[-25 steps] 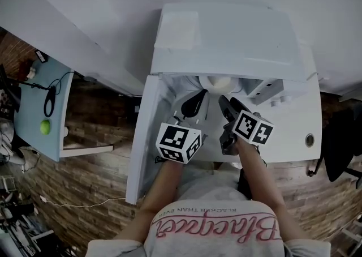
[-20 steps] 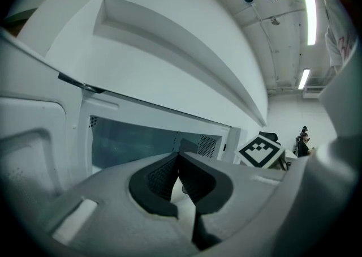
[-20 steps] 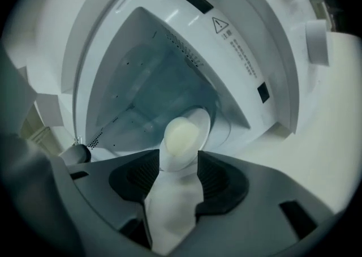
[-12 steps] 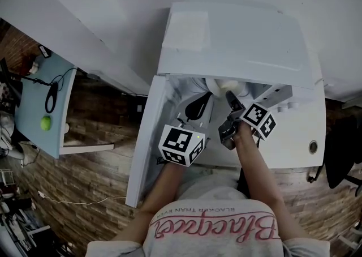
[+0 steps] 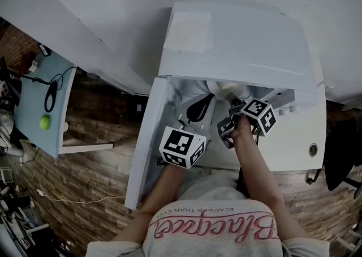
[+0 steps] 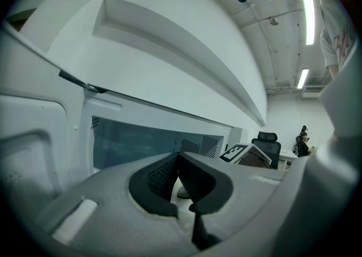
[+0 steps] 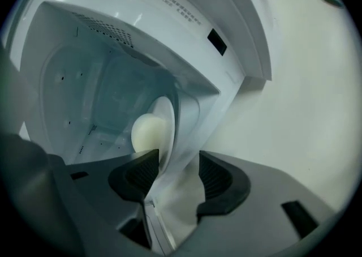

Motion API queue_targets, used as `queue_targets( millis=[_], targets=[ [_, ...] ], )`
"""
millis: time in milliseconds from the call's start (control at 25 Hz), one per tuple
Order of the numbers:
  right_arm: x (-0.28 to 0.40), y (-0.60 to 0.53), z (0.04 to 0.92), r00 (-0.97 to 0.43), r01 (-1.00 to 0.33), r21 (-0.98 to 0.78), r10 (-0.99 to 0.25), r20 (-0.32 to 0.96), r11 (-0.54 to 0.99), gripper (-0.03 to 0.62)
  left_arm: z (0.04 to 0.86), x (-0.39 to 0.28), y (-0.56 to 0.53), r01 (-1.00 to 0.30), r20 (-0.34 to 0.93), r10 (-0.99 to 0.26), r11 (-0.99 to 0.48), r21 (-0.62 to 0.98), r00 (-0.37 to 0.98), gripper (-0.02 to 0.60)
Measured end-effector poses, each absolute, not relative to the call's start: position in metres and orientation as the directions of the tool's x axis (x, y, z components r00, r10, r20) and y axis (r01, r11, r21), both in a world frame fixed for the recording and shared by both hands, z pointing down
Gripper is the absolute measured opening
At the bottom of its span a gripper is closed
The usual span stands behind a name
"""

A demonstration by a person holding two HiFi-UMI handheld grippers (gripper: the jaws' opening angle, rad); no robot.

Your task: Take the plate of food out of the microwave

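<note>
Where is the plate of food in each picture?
Head view: the plate of food peeks out under the microwave's top, in the middle.
Left gripper view: not in it.
Right gripper view: middle, inside the microwave, just ahead of the right tongs.
Shared landmark: the white microwave; the left gripper view shows its door window.

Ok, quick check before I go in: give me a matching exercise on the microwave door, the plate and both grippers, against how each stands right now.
Things:
1. microwave door
2. plate
3. left gripper
4. right gripper

States:
A. jaws apart
B. swung open
C. jaws together
D. inside the microwave, with pale round food on it

Pairs: 1-B, 2-D, 3-C, 4-A
</note>
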State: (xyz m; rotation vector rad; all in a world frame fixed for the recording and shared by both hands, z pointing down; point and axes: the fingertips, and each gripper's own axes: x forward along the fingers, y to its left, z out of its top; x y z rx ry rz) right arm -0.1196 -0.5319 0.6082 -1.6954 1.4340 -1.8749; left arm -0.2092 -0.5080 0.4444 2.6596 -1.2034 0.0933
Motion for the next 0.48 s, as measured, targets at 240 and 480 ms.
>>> queue_targets(
  millis=[240,480],
  targets=[
    [-0.128,-0.536,0.608,-0.320,-0.425,-0.745,-0.685,0.655,-0.514,0.218,0.445,-0.215,-0.509,-0.759,0.147,-0.745,-0.628,0.175,0.650,0.006],
    [-0.125,-0.533,0.596,-0.330,-0.438,-0.769,-0.712,0.620,-0.466,0.125,0.445,-0.218,-0.509,-0.764,0.146,-0.751,-0.621,0.176,0.644,0.006]
  ],
)
